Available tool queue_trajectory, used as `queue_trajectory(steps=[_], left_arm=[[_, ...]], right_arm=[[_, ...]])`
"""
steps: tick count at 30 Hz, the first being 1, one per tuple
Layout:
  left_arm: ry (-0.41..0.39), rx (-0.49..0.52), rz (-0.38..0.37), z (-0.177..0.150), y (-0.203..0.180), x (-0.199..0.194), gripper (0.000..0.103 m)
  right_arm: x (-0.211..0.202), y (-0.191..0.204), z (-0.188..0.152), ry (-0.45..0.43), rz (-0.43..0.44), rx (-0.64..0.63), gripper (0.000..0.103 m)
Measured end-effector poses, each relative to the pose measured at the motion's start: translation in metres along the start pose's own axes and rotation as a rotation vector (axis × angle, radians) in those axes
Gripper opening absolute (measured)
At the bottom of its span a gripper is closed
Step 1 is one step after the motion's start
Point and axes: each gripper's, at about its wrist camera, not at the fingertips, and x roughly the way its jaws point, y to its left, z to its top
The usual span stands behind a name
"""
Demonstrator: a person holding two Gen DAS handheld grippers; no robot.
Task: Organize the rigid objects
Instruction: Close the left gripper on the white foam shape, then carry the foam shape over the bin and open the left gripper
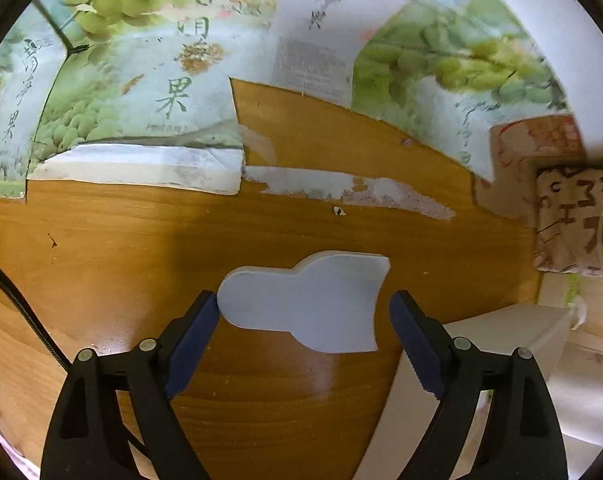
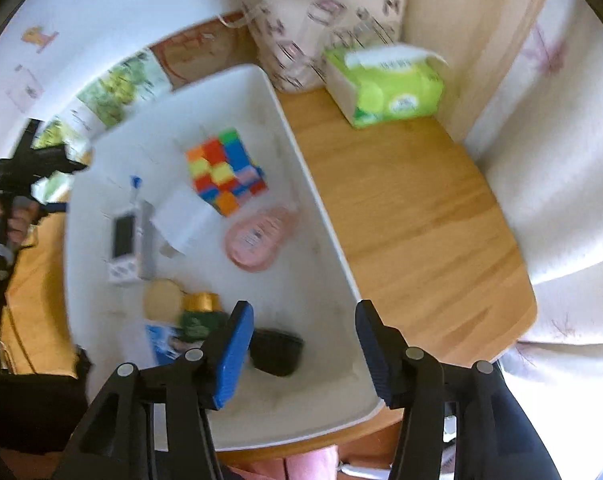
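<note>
A flat pale-blue bottle-shaped piece (image 1: 309, 304) lies on the wooden table (image 1: 141, 240). My left gripper (image 1: 303, 308) points down over it, open; the left pad sits at the piece's rounded end and the right pad stands clear of it. My right gripper (image 2: 301, 344) hangs open above the white bin (image 2: 325, 216). A black object (image 2: 277, 352) lies on the bin floor below, by the left finger, not gripped. The bin also holds a colour cube (image 2: 225, 172), a pink oval case (image 2: 261, 236), a phone-like device (image 2: 125, 244), a gold-capped green bottle (image 2: 199, 312) and a tan disc (image 2: 163, 300).
Grape-printed cardboard sheets (image 1: 141, 80) and a brown paper bag (image 1: 573, 216) line the table's back. The bin's corner (image 1: 501, 332) is right of the blue piece. A green tissue pack (image 2: 385, 88) and patterned pouch (image 2: 321, 28) stand behind the bin. A hand (image 2: 9, 216) is at far left.
</note>
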Motion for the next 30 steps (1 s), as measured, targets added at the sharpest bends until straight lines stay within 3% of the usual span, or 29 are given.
queue_trajectory(steps=[6,12,19,30], left_arm=[[-0.001,0.025,0.054,0.001,-0.011,0.006,0.089],[-0.01,0.053,0.088,0.003,-0.021,0.008,0.087],[-0.016,0.036,0.078,0.009,-0.021,0.005,0.086],[-0.053,-0.002,0.05,-0.017,0.0,-0.027,0.086]], right_arm=[[-0.01,0.028,0.011,-0.069,0.041,-0.071,0.057],[-0.01,0.047,0.018,-0.076,0.067,-0.113,0.057],[-0.001,0.054,0.016,-0.046,0.082,-0.149,0.057],[-0.002,0.052,0.01,-0.057,0.137,-0.168,0.057]])
